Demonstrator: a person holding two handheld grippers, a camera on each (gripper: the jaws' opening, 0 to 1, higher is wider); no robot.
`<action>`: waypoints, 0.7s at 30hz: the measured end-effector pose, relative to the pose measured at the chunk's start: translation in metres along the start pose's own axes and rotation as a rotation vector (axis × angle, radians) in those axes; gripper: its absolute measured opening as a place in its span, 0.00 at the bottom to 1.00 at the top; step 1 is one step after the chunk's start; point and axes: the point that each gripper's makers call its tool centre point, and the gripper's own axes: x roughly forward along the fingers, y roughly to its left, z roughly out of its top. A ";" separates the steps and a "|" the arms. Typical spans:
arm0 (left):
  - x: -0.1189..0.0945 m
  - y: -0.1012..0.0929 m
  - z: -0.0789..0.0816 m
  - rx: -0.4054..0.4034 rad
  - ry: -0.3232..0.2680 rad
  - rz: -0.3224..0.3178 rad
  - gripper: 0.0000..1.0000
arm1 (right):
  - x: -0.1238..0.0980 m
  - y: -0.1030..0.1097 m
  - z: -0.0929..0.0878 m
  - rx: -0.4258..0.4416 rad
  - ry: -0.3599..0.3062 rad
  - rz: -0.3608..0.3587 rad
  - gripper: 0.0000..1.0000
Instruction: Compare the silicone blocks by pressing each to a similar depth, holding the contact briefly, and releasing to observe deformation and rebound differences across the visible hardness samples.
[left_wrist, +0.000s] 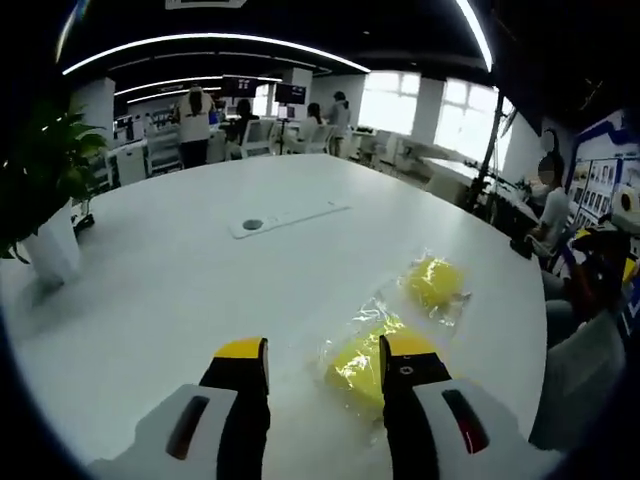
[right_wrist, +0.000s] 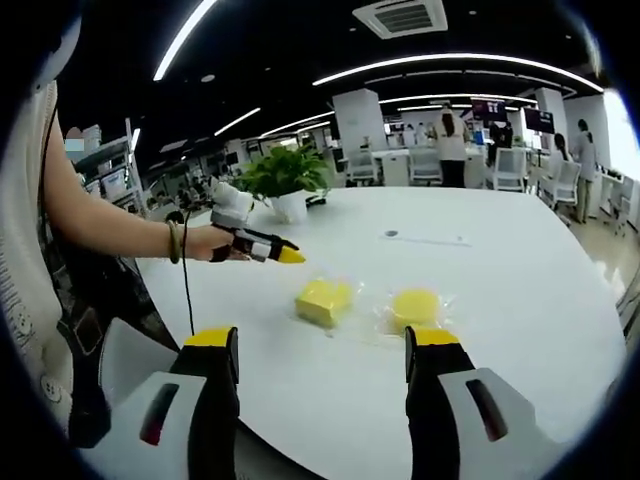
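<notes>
Two yellow silicone blocks in clear plastic bags lie on the white table (right_wrist: 520, 300). The square block (right_wrist: 324, 300) is on the left and the round block (right_wrist: 415, 306) beside it on the right. My right gripper (right_wrist: 322, 345) stands open in front of them, apart from both. A hand holds my left gripper (right_wrist: 275, 250) above the table, just beyond the square block. In the left gripper view, the left gripper (left_wrist: 322, 360) is open; the square block (left_wrist: 358, 368) lies partly behind its right jaw, and the round block (left_wrist: 433, 282) lies farther off.
A potted plant (right_wrist: 285, 175) stands on the table's far side, also seen as the plant (left_wrist: 45, 190). A flat cable cover (left_wrist: 285, 218) sits mid-table. A grey chair (right_wrist: 130, 360) stands at the near edge. A seated person (left_wrist: 552, 210) and others are around the room.
</notes>
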 end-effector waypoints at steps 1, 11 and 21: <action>-0.004 -0.004 -0.001 0.007 0.002 0.000 0.43 | -0.001 0.000 0.000 -0.002 0.001 0.000 0.63; -0.038 -0.018 0.000 -0.014 -0.048 0.039 0.45 | -0.008 0.002 0.004 -0.014 -0.025 0.013 0.61; -0.078 -0.045 -0.004 -0.101 -0.127 0.086 0.45 | -0.011 -0.004 0.005 0.029 -0.059 0.012 0.61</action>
